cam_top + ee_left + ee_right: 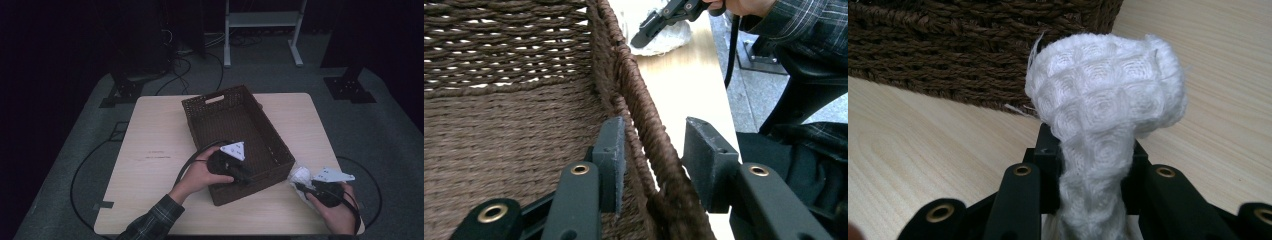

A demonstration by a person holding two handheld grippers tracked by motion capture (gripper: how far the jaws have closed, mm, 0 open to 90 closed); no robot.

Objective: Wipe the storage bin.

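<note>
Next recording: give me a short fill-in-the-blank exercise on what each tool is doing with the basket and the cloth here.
1. The right tool is shut on a white ____.
2. The left tool has one jaw on each side of the wall of the brown woven ____.
3. The cloth is held over the table, ____ the basket.

Missing words: cloth; basket; outside
</note>
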